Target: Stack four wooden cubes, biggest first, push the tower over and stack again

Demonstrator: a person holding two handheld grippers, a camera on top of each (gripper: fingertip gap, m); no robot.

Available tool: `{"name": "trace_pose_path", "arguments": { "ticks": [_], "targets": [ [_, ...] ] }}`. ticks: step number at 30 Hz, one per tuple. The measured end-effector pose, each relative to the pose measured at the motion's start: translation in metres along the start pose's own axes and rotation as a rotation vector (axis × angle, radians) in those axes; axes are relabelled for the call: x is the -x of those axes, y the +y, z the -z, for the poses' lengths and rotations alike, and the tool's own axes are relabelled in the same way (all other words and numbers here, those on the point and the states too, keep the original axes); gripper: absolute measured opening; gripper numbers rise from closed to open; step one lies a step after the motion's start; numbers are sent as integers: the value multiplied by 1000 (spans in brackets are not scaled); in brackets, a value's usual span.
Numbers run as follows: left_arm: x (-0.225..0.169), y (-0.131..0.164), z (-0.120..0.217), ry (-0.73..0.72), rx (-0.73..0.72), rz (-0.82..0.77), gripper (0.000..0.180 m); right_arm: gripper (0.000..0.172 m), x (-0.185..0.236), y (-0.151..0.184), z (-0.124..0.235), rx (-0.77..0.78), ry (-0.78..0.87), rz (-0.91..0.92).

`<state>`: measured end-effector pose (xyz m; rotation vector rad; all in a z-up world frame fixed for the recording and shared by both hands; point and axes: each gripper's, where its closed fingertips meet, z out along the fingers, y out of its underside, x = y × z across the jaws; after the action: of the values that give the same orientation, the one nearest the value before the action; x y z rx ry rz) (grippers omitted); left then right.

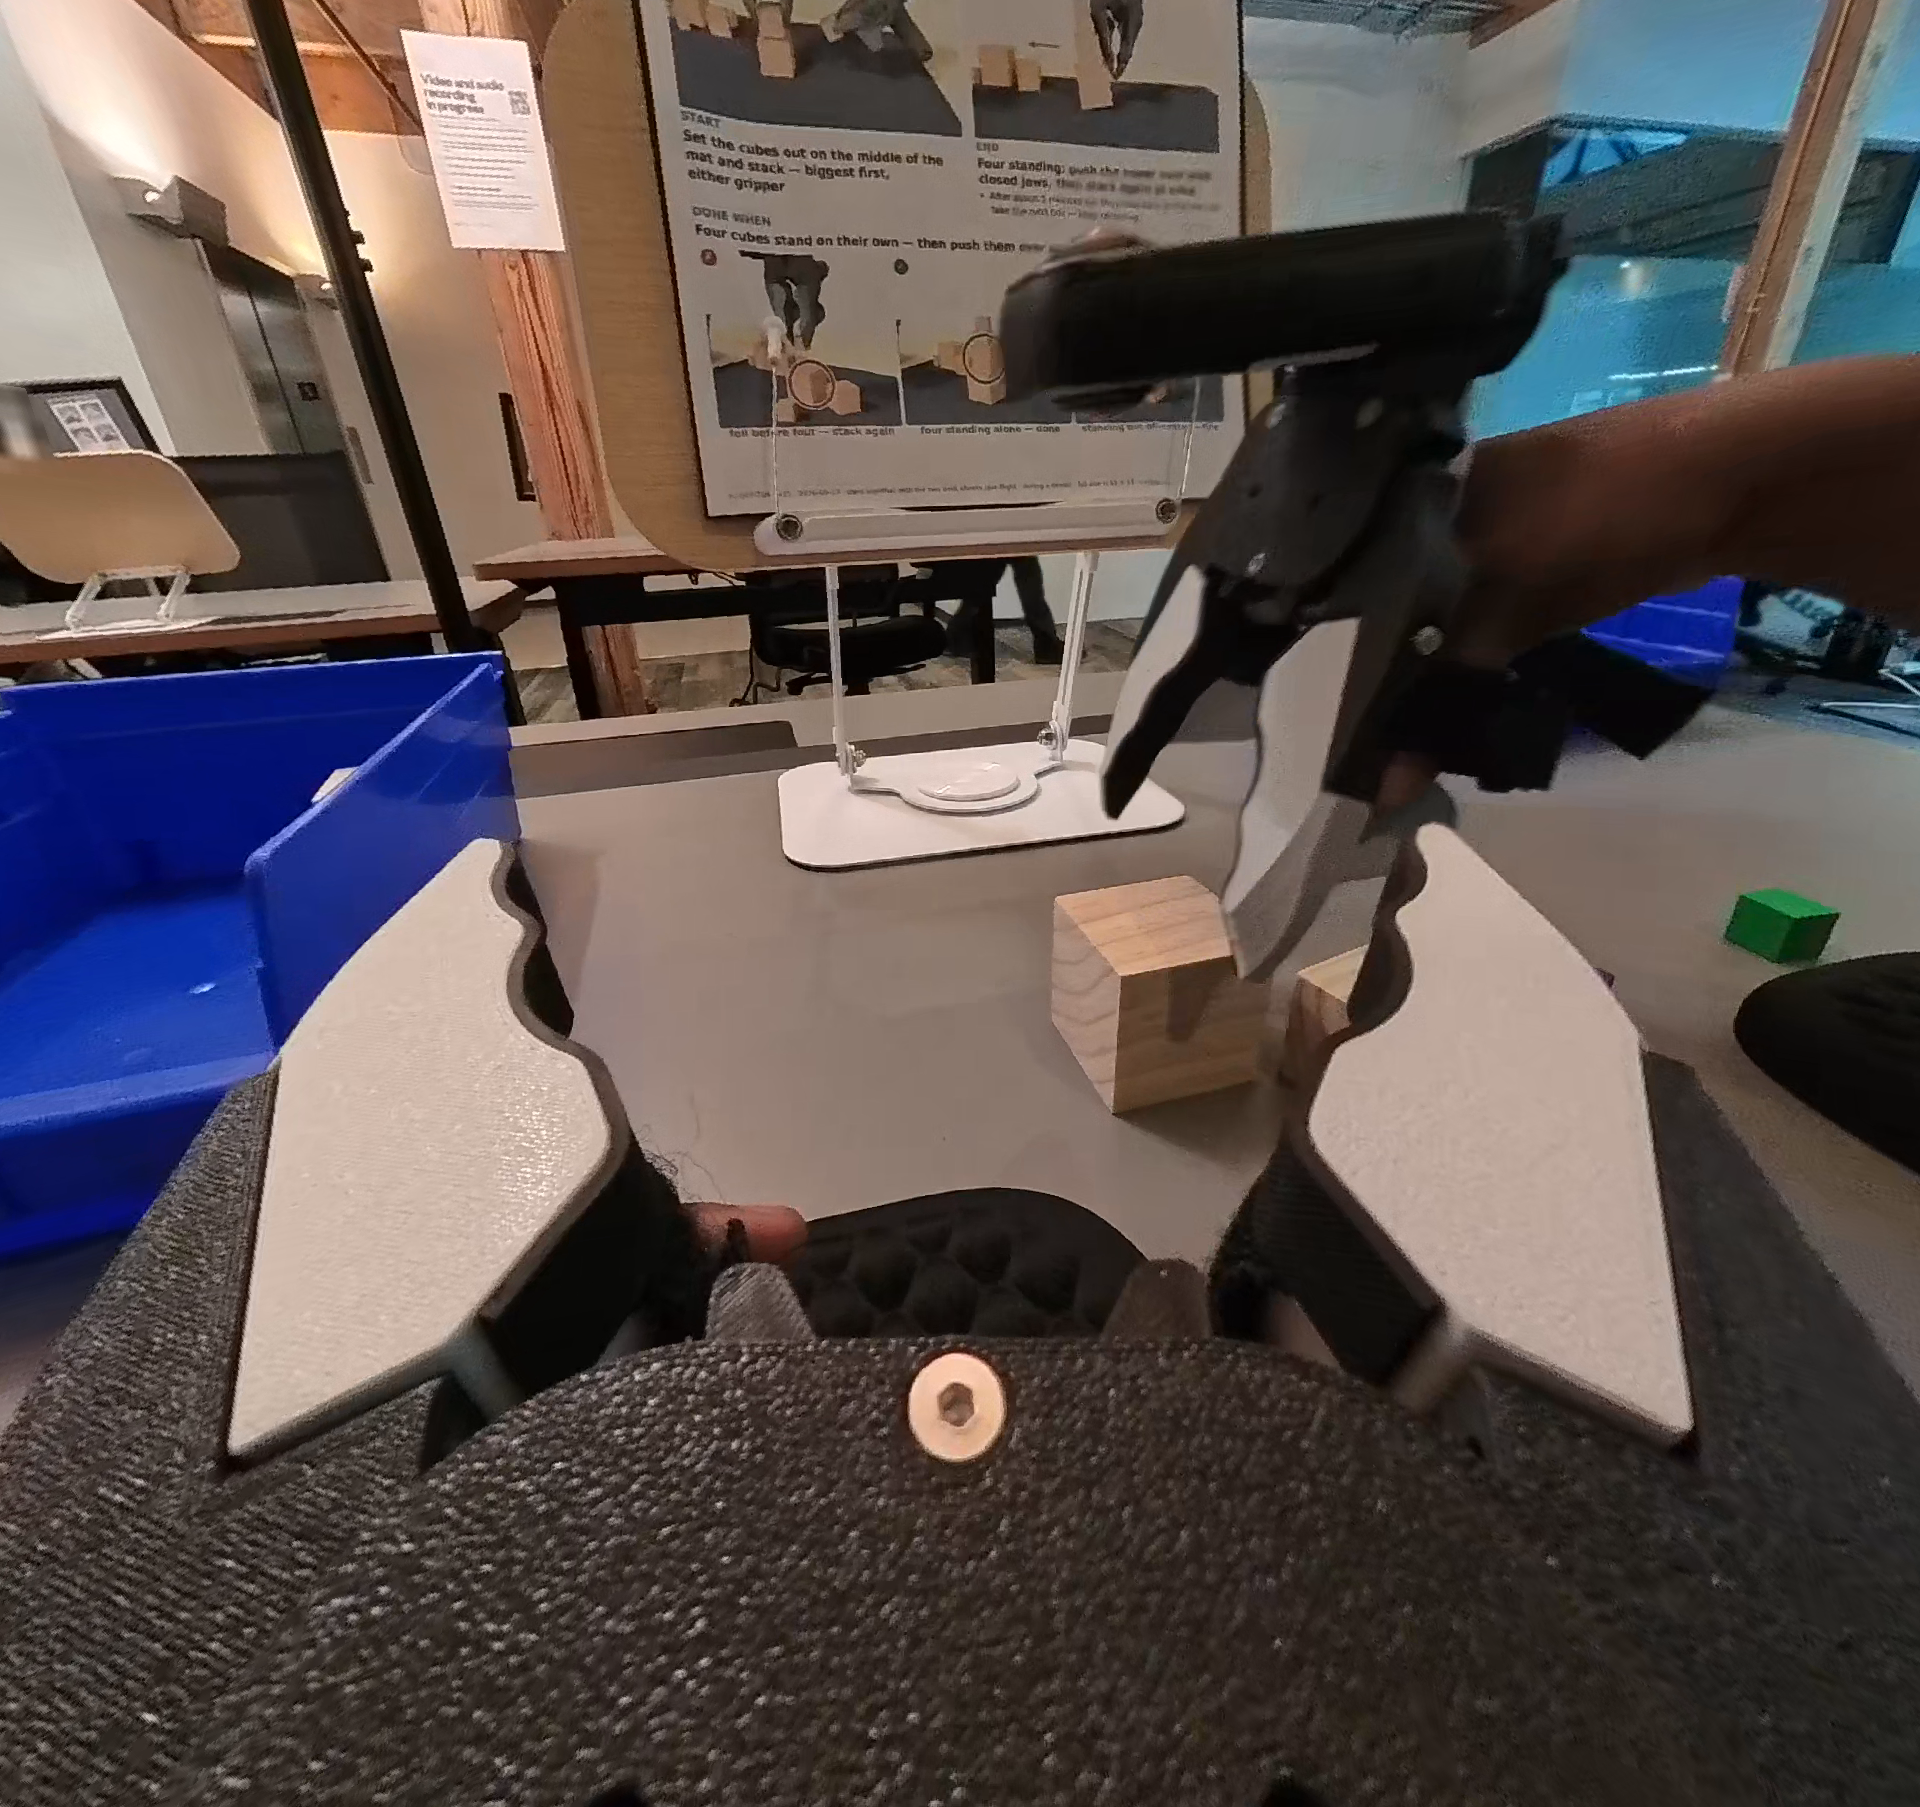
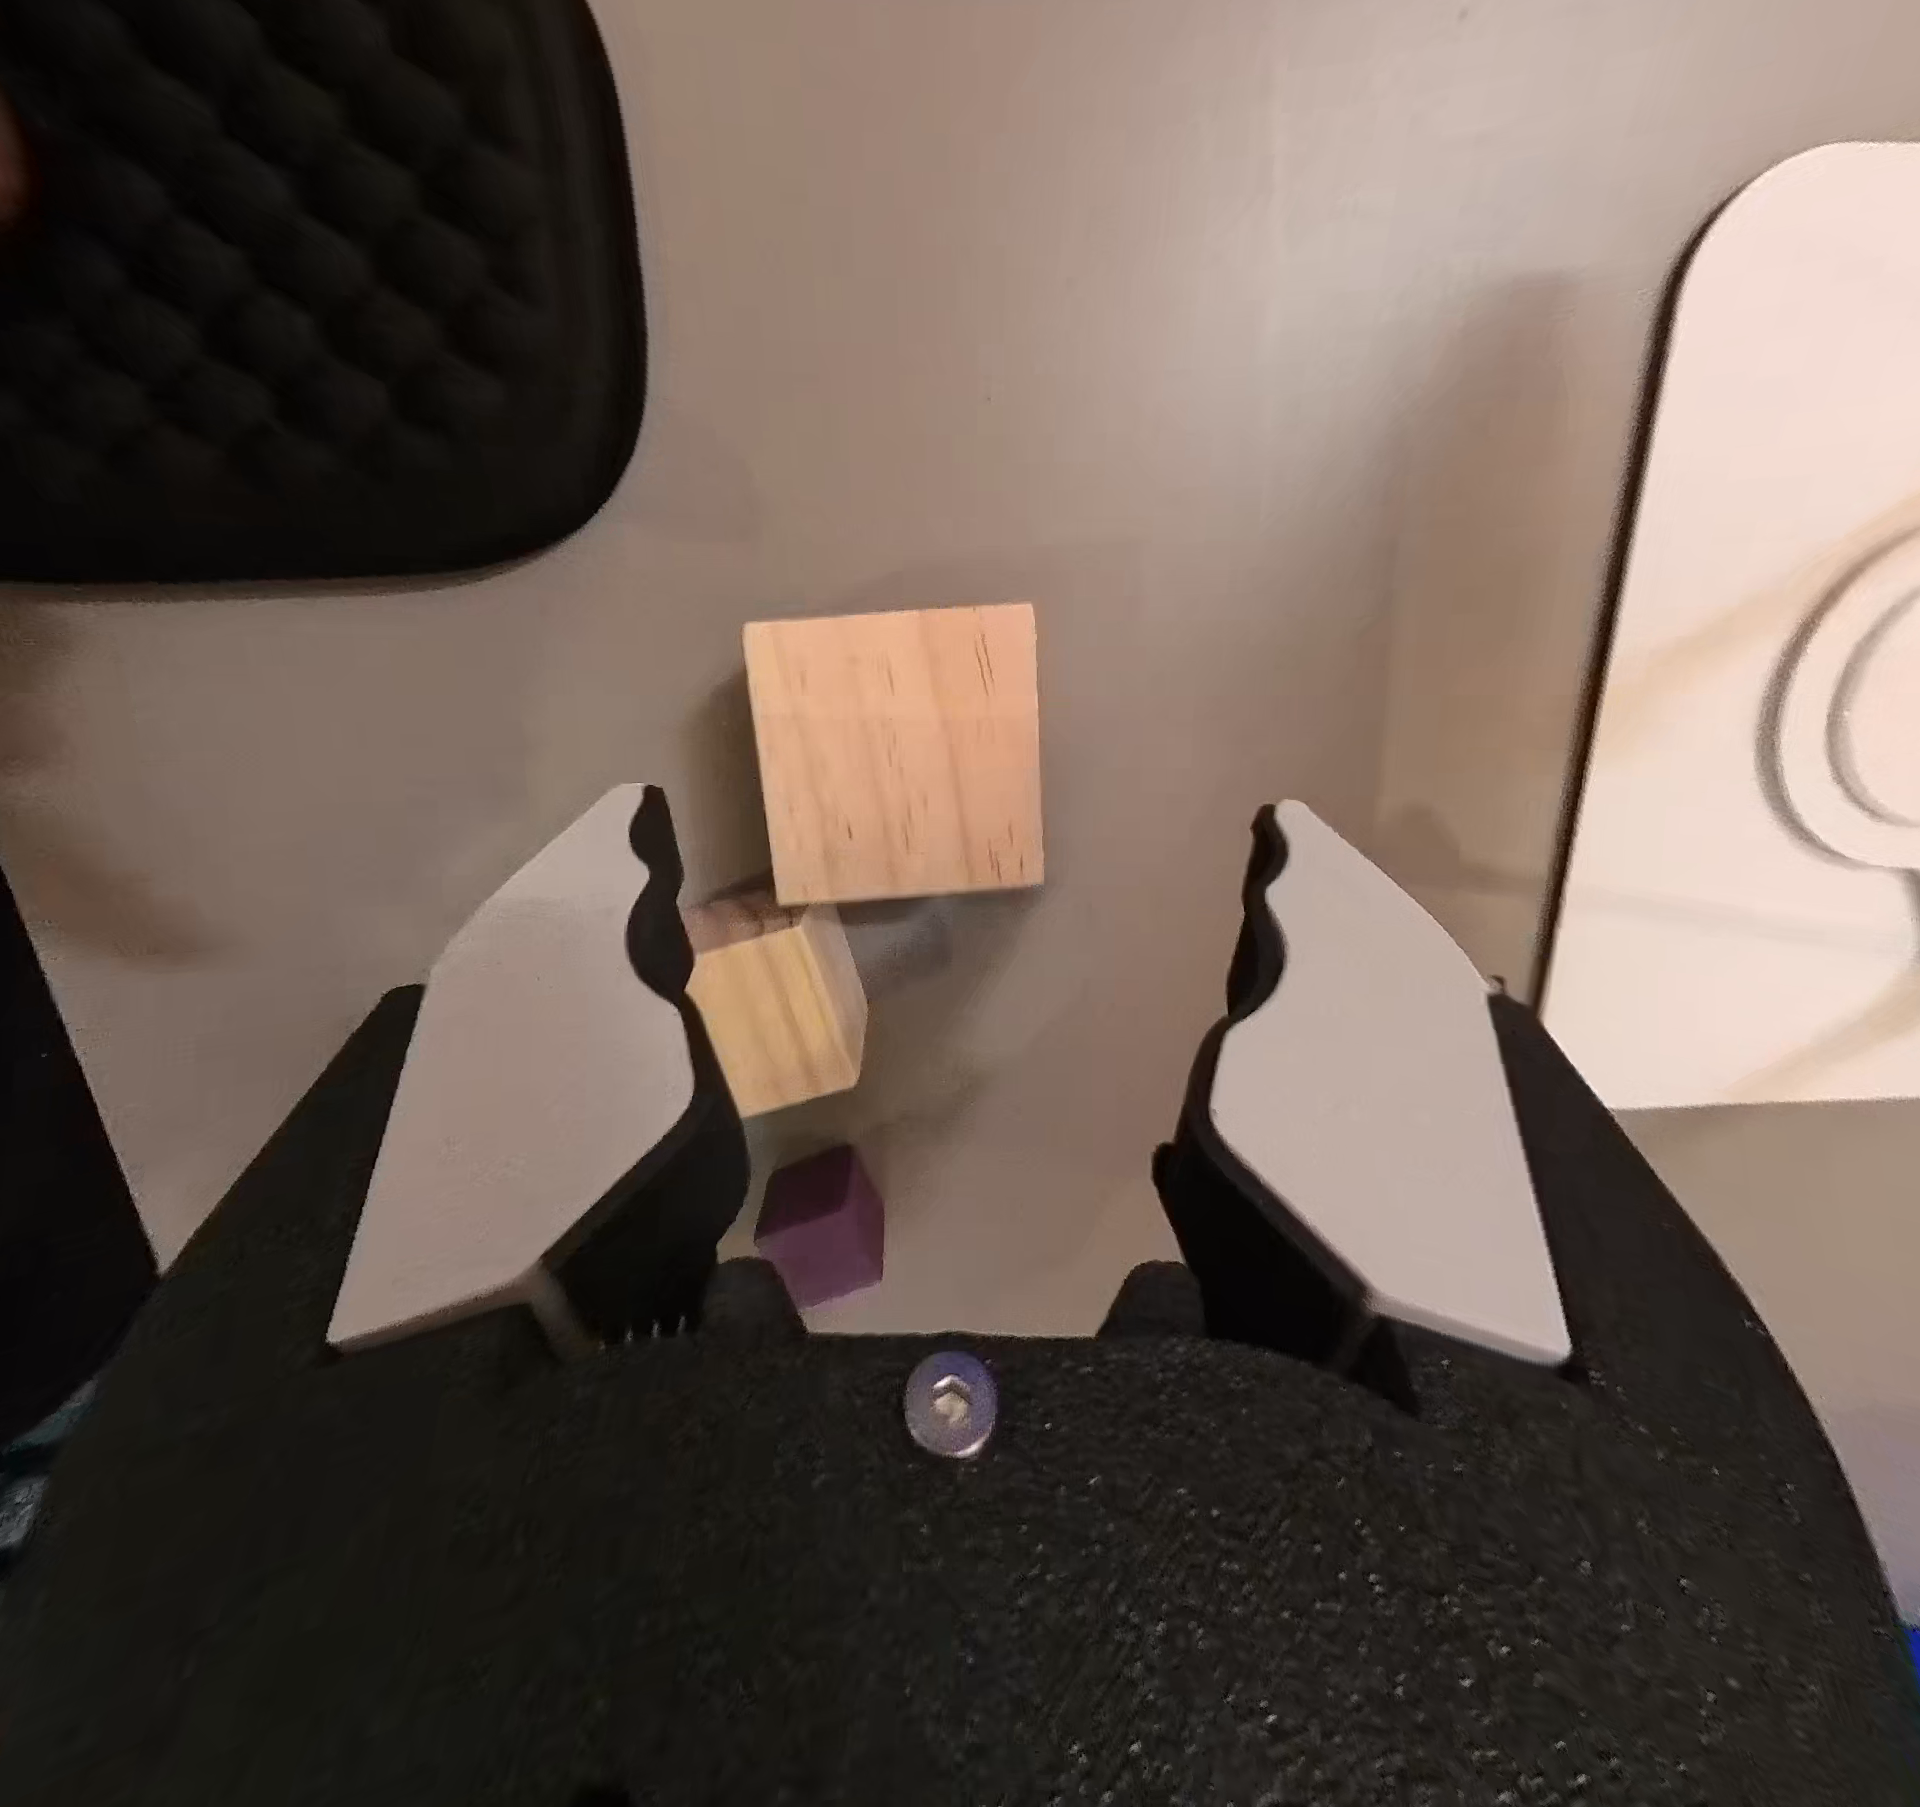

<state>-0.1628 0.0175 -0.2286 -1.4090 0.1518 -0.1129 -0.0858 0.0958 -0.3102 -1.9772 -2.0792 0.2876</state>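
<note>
In the left wrist view my left gripper [image 1: 961, 853] is wide open and empty, low over the grey table [image 1: 790, 1009]. A large wooden cube [image 1: 1153, 988] stands ahead to the right. A smaller wooden cube [image 1: 1325, 999] is partly hidden behind my right finger [image 1: 1475, 1082]. The right gripper [image 1: 1190, 874], held by a hand, points down over the large cube. In the right wrist view my right gripper [image 2: 961, 812] is open and looks down on the large cube [image 2: 894, 755], with its pads clear of it. The smaller wooden cube [image 2: 779, 1019] lies by its left finger [image 2: 540, 1030], and a purple cube [image 2: 821, 1222] lies nearer.
A blue bin [image 1: 156, 874] stands at the left. A white stand base [image 1: 977, 812] carrying an instruction board is behind the cubes and also shows in the right wrist view [image 2: 1766, 614]. A green cube [image 1: 1779, 924] lies far right. A black padded case [image 2: 291, 230] lies nearby.
</note>
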Motion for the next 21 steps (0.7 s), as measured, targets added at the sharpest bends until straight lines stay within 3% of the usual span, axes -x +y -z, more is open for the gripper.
{"name": "trace_pose_path", "arguments": {
  "ticks": [11, 13, 21],
  "targets": [
    [-2, 2, -1, 14, 12, -8, 146, 58, 12, 5, -23, 169, -77, 37],
    [-2, 2, -1, 14, 14, -5, 146, 58, 9, 1, -22, 178, -61, 21],
    [-2, 3, -1, 12, 19, -6, 146, 58, 0, -66, -11, 79, -9, -19]
  ]
}}
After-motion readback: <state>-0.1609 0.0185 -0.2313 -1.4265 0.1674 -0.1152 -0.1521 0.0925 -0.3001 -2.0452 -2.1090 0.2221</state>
